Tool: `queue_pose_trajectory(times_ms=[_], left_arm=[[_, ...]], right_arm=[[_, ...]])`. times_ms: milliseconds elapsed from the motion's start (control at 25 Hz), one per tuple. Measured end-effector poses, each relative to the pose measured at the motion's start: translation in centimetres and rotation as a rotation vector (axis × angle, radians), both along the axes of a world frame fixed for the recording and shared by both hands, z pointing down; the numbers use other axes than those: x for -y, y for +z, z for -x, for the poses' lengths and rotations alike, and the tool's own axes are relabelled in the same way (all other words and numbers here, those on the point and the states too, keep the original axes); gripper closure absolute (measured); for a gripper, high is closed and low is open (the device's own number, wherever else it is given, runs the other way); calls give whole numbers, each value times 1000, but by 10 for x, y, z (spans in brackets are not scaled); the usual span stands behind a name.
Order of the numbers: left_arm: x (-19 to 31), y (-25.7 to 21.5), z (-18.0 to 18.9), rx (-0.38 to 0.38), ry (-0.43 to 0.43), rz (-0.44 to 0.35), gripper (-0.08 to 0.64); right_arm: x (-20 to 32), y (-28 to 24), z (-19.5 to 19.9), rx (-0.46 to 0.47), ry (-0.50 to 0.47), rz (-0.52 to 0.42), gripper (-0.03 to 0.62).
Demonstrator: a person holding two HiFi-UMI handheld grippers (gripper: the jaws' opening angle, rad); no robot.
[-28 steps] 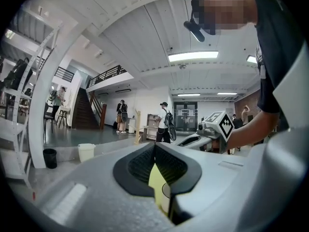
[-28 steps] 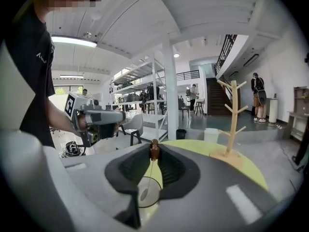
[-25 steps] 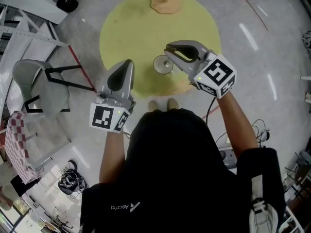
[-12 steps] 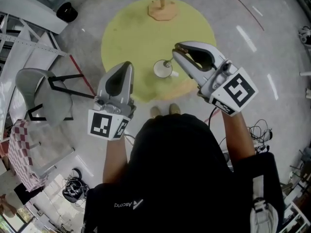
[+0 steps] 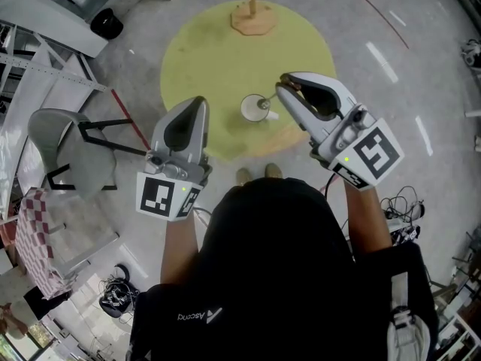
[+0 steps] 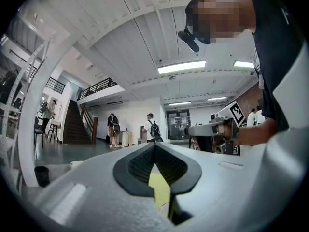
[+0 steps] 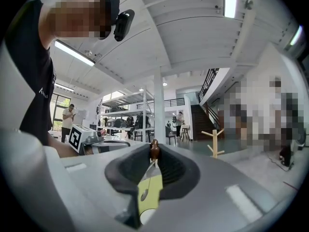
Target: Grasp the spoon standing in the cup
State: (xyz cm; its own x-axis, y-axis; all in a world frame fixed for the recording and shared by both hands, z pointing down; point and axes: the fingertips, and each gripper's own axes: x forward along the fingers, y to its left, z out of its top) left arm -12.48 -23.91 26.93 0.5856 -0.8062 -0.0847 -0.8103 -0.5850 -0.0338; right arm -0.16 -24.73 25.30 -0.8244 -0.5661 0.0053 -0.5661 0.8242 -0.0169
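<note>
A small white cup [image 5: 254, 109] stands on the round yellow table [image 5: 218, 43], near its front edge. My right gripper [image 5: 282, 85] is above and just right of the cup, shut on the spoon [image 5: 265, 103]. In the right gripper view the spoon's brown handle tip [image 7: 154, 150] sticks up between the pads and its thin shaft hangs down toward the cup [image 7: 146, 217]. I cannot tell whether the spoon's lower end still touches the cup. My left gripper [image 5: 198, 101] hovers left of the cup over the table edge, shut with nothing in it [image 6: 154, 147].
A wooden peg stand [image 5: 253, 15] sits at the table's far side, also in the right gripper view [image 7: 215, 142]. A grey chair [image 5: 64, 149] stands on the floor to the left. Cables [image 5: 398, 209] lie on the floor at the right. People stand far off in the hall.
My right gripper has drifted right and slightly toward me with the spoon still in it. The left gripper has hardly moved.
</note>
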Motion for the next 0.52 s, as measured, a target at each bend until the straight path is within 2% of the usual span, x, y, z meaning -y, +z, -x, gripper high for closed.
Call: queue_pose_trajectory(times_ms=[520], left_arm=[[-2,3,-5,-2,15,5,549]], right_arm=[[0,6,-3,-10,13,3,541]])
